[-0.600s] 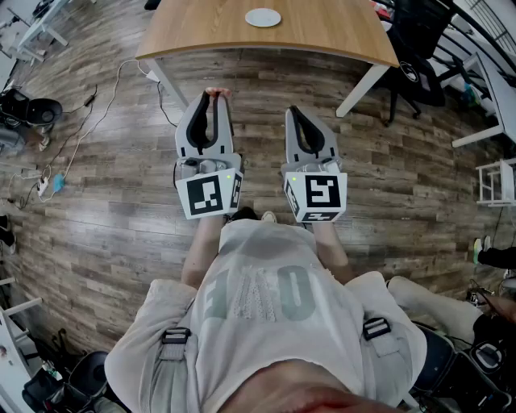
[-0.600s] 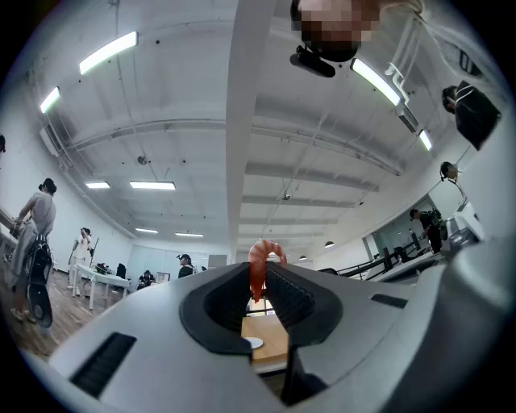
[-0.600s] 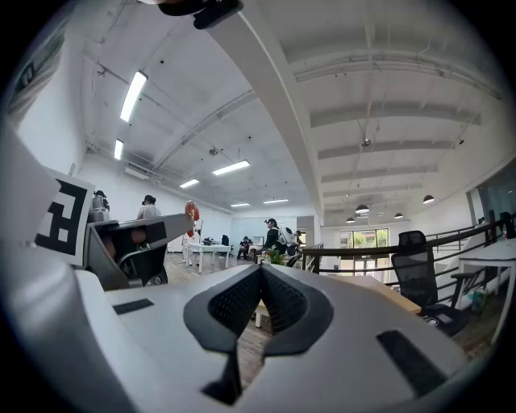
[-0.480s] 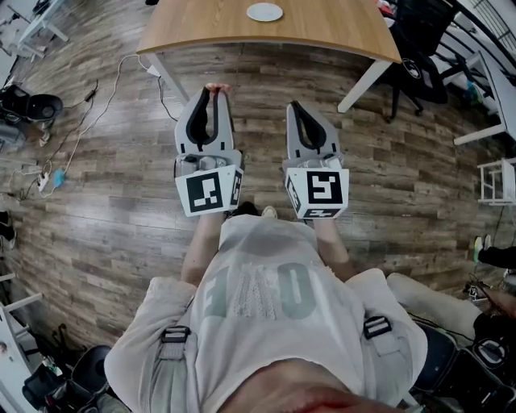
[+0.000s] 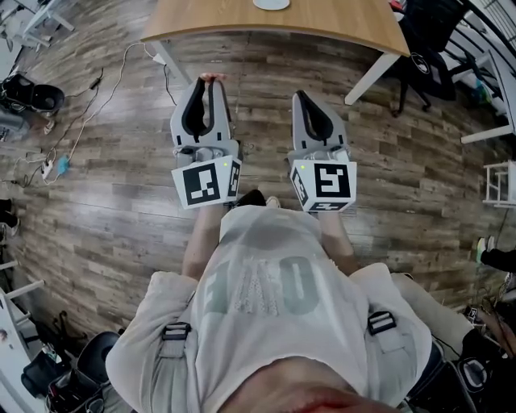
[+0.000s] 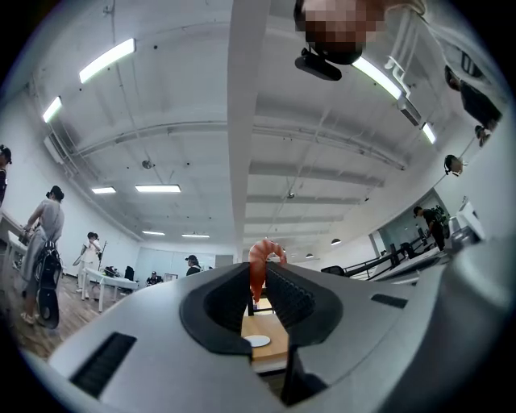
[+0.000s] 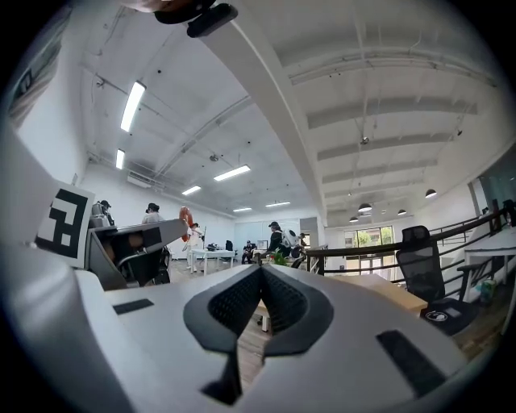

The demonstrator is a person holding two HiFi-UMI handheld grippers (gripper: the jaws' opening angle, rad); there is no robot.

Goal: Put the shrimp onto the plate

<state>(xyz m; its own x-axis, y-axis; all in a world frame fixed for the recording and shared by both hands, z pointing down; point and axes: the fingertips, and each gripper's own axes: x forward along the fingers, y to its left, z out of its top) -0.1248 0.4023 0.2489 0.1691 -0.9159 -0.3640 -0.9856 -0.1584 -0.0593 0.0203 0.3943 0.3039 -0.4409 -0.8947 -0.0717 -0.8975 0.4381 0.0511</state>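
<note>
One shrimp (image 6: pixel 258 273), one white plate (image 6: pixel 258 341), one wooden table (image 5: pixel 322 20) and two grippers are in view. The left gripper (image 5: pixel 210 82) is clenched on the shrimp. It pinches the lower end at its very tips, and the curled orange body stands up above them. The right gripper (image 5: pixel 304 96) has its jaws pressed together with nothing between them.

Both are held out side by side in front of the person's chest. Their jaws point forward at the table and their marker cubes sit nearest the body. The left reaches slightly further ahead than the right.

The plate lies on the table well beyond the left gripper's tips. In the left gripper view it shows through the gap beneath the shrimp.
</note>
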